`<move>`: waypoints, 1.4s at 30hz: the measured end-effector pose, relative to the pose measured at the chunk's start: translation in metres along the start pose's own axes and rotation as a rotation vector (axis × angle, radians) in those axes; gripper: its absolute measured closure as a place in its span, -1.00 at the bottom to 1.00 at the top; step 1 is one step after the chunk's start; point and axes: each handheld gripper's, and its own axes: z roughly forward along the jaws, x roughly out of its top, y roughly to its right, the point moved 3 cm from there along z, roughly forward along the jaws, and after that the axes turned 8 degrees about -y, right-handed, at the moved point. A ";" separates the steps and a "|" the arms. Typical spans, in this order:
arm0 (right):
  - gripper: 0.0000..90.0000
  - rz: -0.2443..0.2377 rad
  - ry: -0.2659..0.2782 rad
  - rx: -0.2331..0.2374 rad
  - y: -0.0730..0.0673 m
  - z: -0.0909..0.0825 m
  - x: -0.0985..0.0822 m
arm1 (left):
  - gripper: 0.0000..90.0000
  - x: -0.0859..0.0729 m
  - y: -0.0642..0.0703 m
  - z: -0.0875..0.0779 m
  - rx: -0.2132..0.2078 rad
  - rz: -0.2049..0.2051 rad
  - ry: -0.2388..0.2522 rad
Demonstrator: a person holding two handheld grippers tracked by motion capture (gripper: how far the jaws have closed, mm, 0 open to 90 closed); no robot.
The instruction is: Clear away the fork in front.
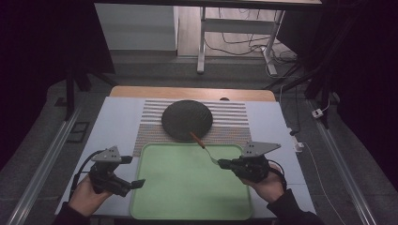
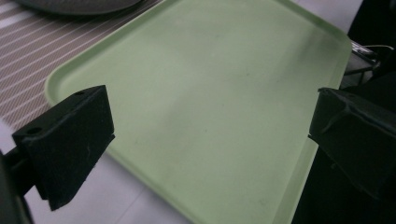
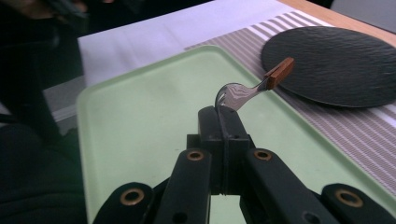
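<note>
Currently the right hand-held gripper (image 1: 225,163) has its jaws pressed fully together on the bowl end of a spoon (image 1: 202,145), a metal utensil with a short brown wooden handle. In the right gripper view the spoon (image 3: 243,93) juts forward and upward from between the closed jaws, its curved metal part pinched at the tips and its wooden handle end pointing away toward a dark round plate (image 3: 334,65). From the high view the spoon hangs in the air over the far right corner of a light green tray (image 1: 187,206), with the handle tip reaching over the near rim of the plate (image 1: 187,119). The plate rests on a striped placemat (image 1: 234,117) that lies on the bench (image 1: 117,117) just beyond the tray.

The left hand-held gripper (image 1: 136,183) is held by the person's left hand (image 1: 87,197) at the tray's near left edge. Its jaws stand wide apart with nothing between them; in the left gripper view the two black jaws frame the bare surface of the tray (image 2: 210,116), and the placemat (image 2: 32,56) shows at the upper left. The person's right hand (image 1: 270,185) grips the right hand-held gripper just off the tray's right edge.
</note>
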 end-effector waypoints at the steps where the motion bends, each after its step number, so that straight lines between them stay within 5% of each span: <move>1: 1.00 -0.005 0.004 0.011 -0.003 0.000 0.000 | -1.00 0.003 0.000 0.002 -0.007 0.013 -0.003; 27: 1.00 -0.133 -0.023 0.318 -0.057 0.005 -0.004 | -0.91 0.052 0.016 0.065 -0.138 0.374 -0.149; 42: 1.00 -0.206 -0.050 0.407 -0.069 0.008 -0.005 | -0.24 0.050 0.028 0.081 -0.189 0.581 -0.246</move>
